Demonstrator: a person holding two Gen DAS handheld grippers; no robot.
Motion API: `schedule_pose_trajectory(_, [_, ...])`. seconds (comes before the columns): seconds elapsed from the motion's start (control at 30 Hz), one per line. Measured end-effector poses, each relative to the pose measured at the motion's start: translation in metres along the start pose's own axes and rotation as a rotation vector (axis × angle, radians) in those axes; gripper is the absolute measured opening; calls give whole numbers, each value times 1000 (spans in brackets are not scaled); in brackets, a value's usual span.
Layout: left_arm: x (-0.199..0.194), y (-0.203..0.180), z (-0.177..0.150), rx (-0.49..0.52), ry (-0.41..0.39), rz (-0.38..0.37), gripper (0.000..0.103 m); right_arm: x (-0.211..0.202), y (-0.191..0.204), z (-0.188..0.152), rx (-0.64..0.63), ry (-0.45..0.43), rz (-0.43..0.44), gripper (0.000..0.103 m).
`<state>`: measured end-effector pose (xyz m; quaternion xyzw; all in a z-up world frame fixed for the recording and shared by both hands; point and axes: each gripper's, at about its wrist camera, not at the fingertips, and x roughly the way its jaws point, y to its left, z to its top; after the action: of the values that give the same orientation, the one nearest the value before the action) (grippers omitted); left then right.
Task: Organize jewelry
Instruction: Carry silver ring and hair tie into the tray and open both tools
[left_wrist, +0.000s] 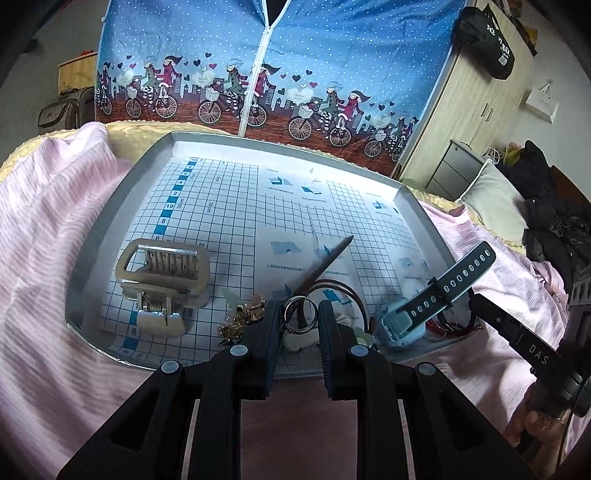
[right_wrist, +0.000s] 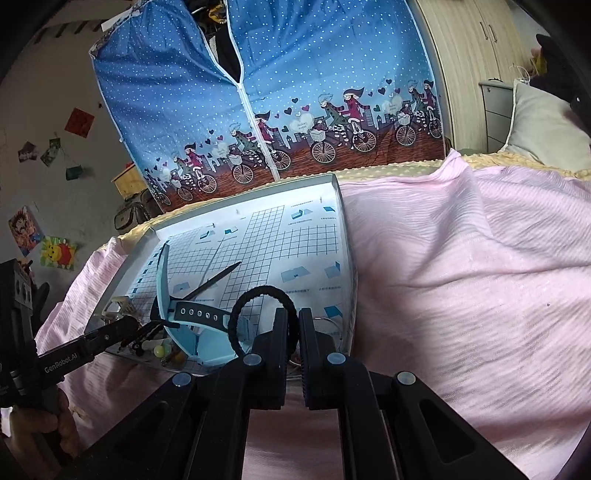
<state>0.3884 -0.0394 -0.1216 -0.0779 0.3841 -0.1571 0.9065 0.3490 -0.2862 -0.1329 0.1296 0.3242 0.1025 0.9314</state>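
A grey tray (left_wrist: 122, 206) lined with grid paper lies on the pink bedspread. My left gripper (left_wrist: 298, 308) hangs over its near edge, shut on a silver ring (left_wrist: 300, 316). My right gripper (right_wrist: 293, 315) is shut on a black braided band (right_wrist: 255, 295) that stands up as a loop over the tray's (right_wrist: 345, 229) near right corner. In the tray lie a beige claw clip (left_wrist: 162, 284), a gold ornament (left_wrist: 245, 314), a brown hair stick (left_wrist: 327, 260), a thin brown bangle (left_wrist: 349, 291) and a light-blue watch (left_wrist: 436, 295) with a dark strap. The watch (right_wrist: 199, 315) lies just left of the band.
Pink bedspread (left_wrist: 55, 229) surrounds the tray. A blue fabric wardrobe (left_wrist: 277, 74) stands behind the bed, a wooden cabinet (left_wrist: 480, 92) and a pillow (left_wrist: 495, 199) at the right. Small beads (right_wrist: 162, 349) lie at the tray's near edge. A hand (right_wrist: 40, 432) holds the left gripper's handle.
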Motion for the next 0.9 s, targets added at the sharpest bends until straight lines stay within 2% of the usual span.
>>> schedule_pose_trajectory(0.57, [4, 2, 2, -20, 25, 46, 20, 2, -4, -1, 4, 11, -16, 7])
schedule_pose_trajectory(0.67, [1, 3, 3, -24, 15, 54, 36, 1, -4, 0, 1, 9, -19, 9])
schedule_pose_trajectory(0.8, [-6, 3, 6, -36, -14, 61, 50, -4, -2, 1, -11, -6, -26, 28])
schedule_pose_trajectory(0.9, [-16, 2, 9, -46, -53, 77, 68, -11, 3, 4, -35, -31, -53, 43])
